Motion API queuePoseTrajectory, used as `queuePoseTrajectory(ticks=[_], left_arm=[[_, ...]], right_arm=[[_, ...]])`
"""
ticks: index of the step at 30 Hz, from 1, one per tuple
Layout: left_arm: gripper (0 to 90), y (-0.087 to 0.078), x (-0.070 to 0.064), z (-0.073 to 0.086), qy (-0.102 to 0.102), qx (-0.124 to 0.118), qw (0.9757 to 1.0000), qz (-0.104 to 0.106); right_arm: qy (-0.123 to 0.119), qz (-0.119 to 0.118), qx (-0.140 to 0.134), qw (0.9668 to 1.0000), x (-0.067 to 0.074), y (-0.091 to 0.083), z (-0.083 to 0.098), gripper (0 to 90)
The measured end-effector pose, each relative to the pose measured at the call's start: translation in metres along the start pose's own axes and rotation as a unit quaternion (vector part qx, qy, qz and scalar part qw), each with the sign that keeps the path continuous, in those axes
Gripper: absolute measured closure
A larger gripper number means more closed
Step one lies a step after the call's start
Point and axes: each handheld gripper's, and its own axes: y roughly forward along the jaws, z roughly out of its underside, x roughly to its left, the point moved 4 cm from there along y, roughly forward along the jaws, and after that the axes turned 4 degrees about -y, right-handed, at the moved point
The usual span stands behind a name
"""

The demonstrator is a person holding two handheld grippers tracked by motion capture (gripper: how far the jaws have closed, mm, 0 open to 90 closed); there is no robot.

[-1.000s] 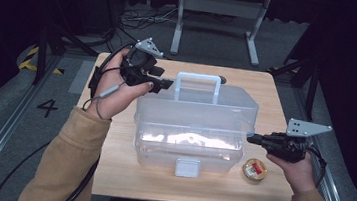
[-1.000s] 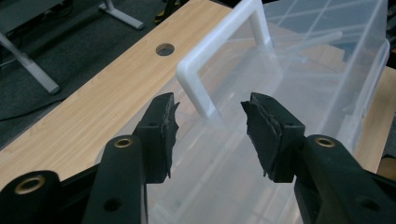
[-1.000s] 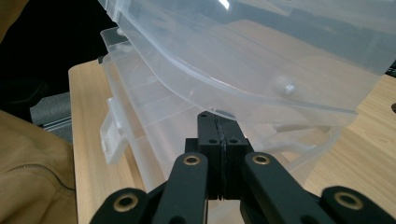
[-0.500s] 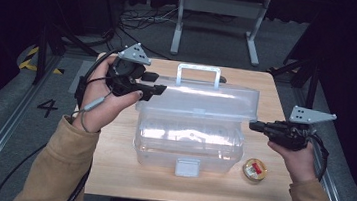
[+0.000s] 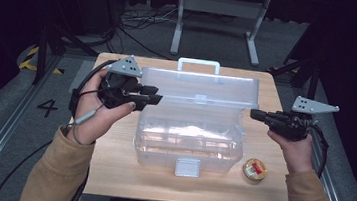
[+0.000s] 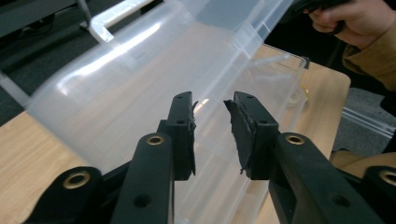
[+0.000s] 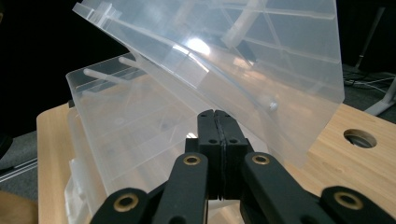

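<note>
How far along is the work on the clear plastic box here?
Done: the front latch is loose and the lid is tilted up off the box. In hand: the left gripper, its jaws just closing, is at the lid's left edge; the right gripper, shut, is beside its right end. Left: swinging the lid fully back.

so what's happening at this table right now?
A person works a clear plastic box on the table with two handheld grippers. Its lid is tilted up, partly open. The left gripper, jaws apart and just been closing, is at the lid's left edge; the right gripper, shut, points at its right end.
</note>
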Motion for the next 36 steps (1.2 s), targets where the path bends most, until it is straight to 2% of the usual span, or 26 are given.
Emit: queuePoseTrajectory(ticks=[4,8,12,15,17,18,19,20,24,27,32,36], left_arm=[[73.9,0.005,0.002,0.015,-0.011,-0.002,0.9999,0.007],[74.5,0.015,0.010,0.032,-0.025,-0.001,0.9996,0.013],[73.1,0.023,0.021,0.045,-0.036,-0.011,0.9993,-0.003],[73.6,0.025,0.029,0.049,-0.049,-0.029,0.9982,-0.019],[75.3,0.027,0.037,0.054,-0.065,-0.044,0.9964,-0.031],[77.3,0.027,0.037,0.054,-0.065,-0.044,0.9964,-0.031],[77.9,0.030,0.043,0.056,-0.076,-0.049,0.9950,-0.043],[78.6,0.031,0.046,0.058,-0.078,-0.049,0.9944,-0.053],[81.2,0.035,0.053,0.063,-0.087,-0.053,0.9932,-0.057],[82.3,0.038,0.060,0.065,-0.090,-0.069,0.9924,-0.049],[84.4,0.047,0.066,0.070,-0.098,-0.066,0.9915,-0.054],[85.6,0.052,0.069,0.072,-0.096,-0.064,0.9915,-0.061]], right_arm=[[0.004,0.006,-0.009,0.9999,-0.002,0.001,-0.002,89.8],[0.007,0.007,-0.018,0.9998,-0.005,0.003,-0.003,89.8],[0.008,0.011,-0.024,0.9996,-0.006,0.004,-0.005,89.8],[0.009,0.013,-0.029,0.9995,-0.007,0.005,-0.005,89.8],[0.009,0.014,-0.030,0.9994,-0.006,0.005,-0.005,89.8],[0.009,0.014,-0.030,0.9994,-0.006,0.005,-0.005,89.8],[0.009,0.013,-0.030,0.9994,-0.006,0.006,-0.004,89.8],[0.009,0.013,-0.031,0.9994,-0.005,0.006,-0.004,89.8],[0.009,0.011,-0.033,0.9994,-0.005,0.006,-0.003,89.8],[0.011,0.009,-0.034,0.9993,-0.006,0.007,-0.002,89.8],[0.010,0.007,-0.035,0.9993,-0.005,0.008,-0.001,89.8],[0.008,0.009,-0.036,0.9993,-0.005,0.008,-0.001,89.8]])
